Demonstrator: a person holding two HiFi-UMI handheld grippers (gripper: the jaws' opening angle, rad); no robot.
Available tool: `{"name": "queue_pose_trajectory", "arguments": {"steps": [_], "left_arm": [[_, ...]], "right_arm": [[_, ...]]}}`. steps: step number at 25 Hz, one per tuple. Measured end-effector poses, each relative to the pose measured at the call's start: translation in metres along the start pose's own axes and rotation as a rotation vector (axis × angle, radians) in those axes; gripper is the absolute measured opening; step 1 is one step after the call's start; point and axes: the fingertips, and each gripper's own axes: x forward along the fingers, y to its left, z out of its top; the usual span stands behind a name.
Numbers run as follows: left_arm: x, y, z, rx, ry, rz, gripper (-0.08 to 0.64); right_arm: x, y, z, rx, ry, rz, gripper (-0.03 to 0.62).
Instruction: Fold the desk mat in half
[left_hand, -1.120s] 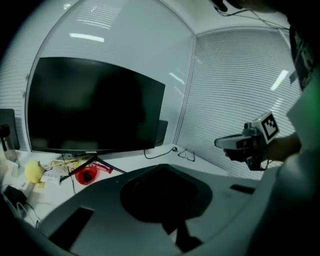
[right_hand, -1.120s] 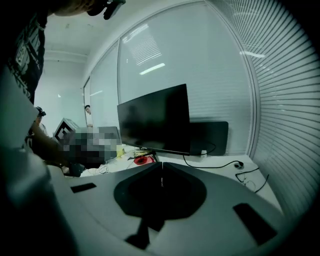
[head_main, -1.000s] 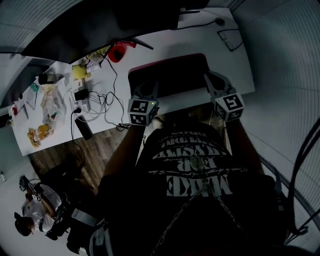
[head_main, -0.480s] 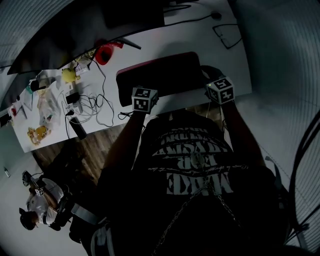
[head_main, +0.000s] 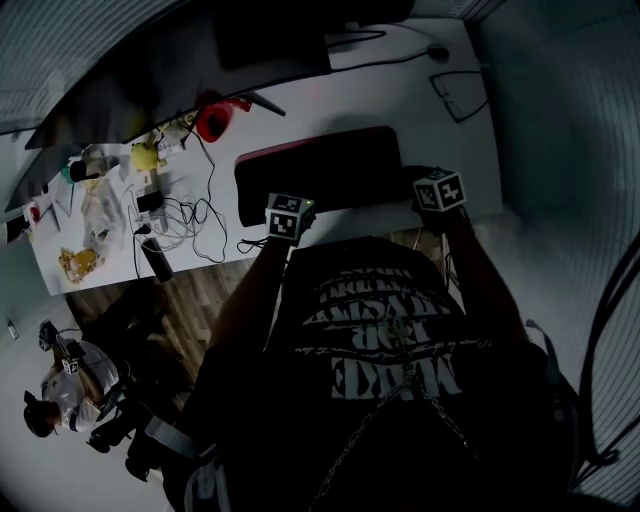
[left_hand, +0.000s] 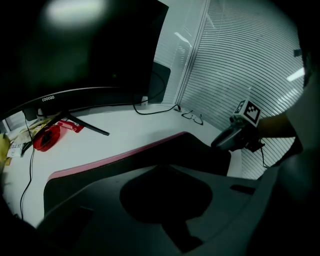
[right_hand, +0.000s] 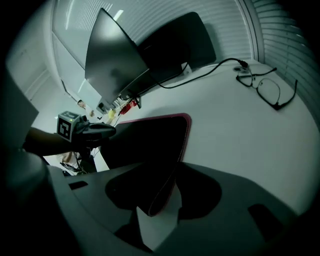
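- Leaves alone the clutter at the left of the surface: tangled cables and a red object, all well apart from the work.
- With the left claw, has closed in since a second ago. Then hung just short of the near edge with prongs spread; now sits right on the near left edge of the desk mat.
- Looks clenched there. Shows only dark mat filling the opening in the left gripper view, with no strip of bare surface, so most likely grips the mat edge rather than hanging released.
- Keeps the desk mat in the middle of the surface, dark face up, with a pink rim along the far edge. Still lies spread out, with the far half flat.
- With the right claw, has made the same move: open and reaching a second ago, now down on the near right corner.
- Pinches that corner between nearly closed prongs. Shows the pink-edged corner running into the narrow gap, with pale surface below it, so the corner seems slightly lifted.
- Means the approach is over and both grasps are probably made, while the fold itself is not begun. Calls next for raising both near corners together and carrying them toward the far edge.
- At the far right, leaves a pair of glasses lying beyond the mat's far right corner, near it but not touching.
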Motion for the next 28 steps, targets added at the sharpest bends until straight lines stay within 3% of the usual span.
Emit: {"name": "queue_pose_trajectory", "arguments": {"steps": [3,6,9,13,14,16,17,21,25,28], "left_arm": [[0.003,0.0,-0.001,-0.004,0.011,0.007,0.006],[0.002,0.0,-0.005,-0.021,0.029,0.01,0.006],[0.002,-0.004,-0.003,-0.014,0.022,-0.008,0.006],[-0.005,-0.005,-0.013,0.02,0.036,-0.04,0.006],[-0.008,-0.004,-0.012,0.016,0.026,-0.047,0.006],[-0.017,-0.004,-0.004,0.014,-0.003,-0.062,0.008],[-0.023,-0.004,0.001,0.014,-0.024,-0.072,0.008],[-0.06,0.003,0.036,0.031,-0.127,-0.095,0.011],[-0.092,0.013,0.071,0.153,-0.211,-0.084,0.063],[-0.122,0.007,0.104,0.255,-0.261,-0.135,0.134]], "right_arm": [[-0.005,-0.007,0.001,0.09,0.003,0.024,0.192],[-0.008,0.0,-0.005,0.15,0.039,0.115,0.197],[-0.003,0.015,-0.003,0.1,0.063,0.204,0.196],[0.007,0.019,0.022,0.039,-0.032,0.161,0.195],[0.008,0.019,0.027,0.001,-0.049,0.121,0.186],[0.003,0.024,0.039,-0.11,-0.09,0.034,0.033],[-0.001,0.031,0.045,-0.172,-0.119,0.0,0.019],[-0.027,0.081,0.072,-0.394,-0.271,-0.067,0.014],[-0.051,0.14,0.082,-0.602,-0.374,-0.064,0.014],[-0.063,0.185,0.079,-0.811,-0.386,-0.073,0.014]]}}
